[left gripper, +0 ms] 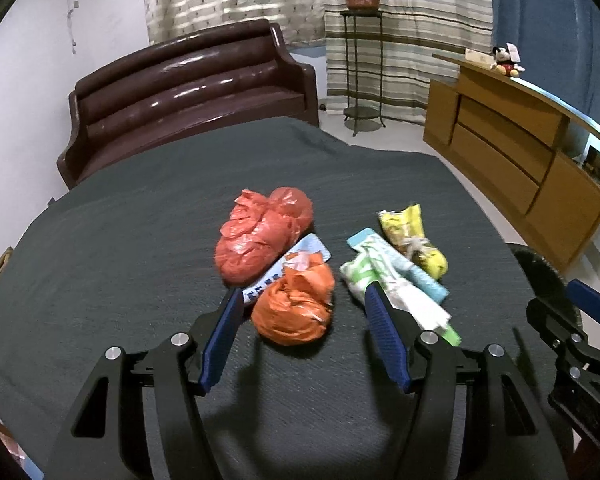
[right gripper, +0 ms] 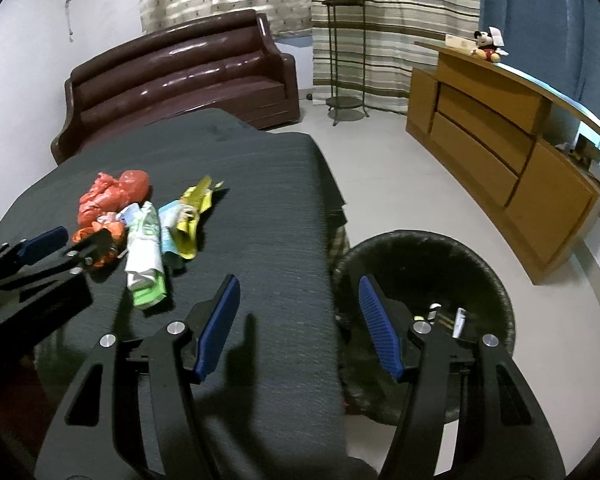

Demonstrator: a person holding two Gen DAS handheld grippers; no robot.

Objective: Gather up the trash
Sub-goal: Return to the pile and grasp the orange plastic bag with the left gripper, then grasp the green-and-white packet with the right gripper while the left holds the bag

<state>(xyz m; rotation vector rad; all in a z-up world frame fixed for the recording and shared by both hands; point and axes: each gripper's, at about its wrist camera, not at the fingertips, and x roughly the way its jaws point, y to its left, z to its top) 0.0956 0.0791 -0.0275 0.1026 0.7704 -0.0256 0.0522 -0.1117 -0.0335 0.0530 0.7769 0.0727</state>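
Trash lies on a dark grey table (left gripper: 120, 240). A crumpled orange bag (left gripper: 296, 308) sits just ahead of my open left gripper (left gripper: 304, 300), between its fingertips. A larger red bag (left gripper: 264, 232) lies behind it, with a light blue wrapper (left gripper: 300, 252) between them. White-green wrappers (left gripper: 384, 276) and a yellow wrapper (left gripper: 412, 236) lie to the right. My right gripper (right gripper: 298, 286) is open and empty over the table's right edge, beside a round dark bin (right gripper: 420, 320) on the floor. The trash also shows in the right wrist view (right gripper: 144, 232).
A brown sofa (left gripper: 192, 92) stands behind the table. A wooden cabinet (left gripper: 512, 152) runs along the right wall. A plant stand (left gripper: 360, 60) stands by the curtains. The bin holds a few items (right gripper: 448, 316).
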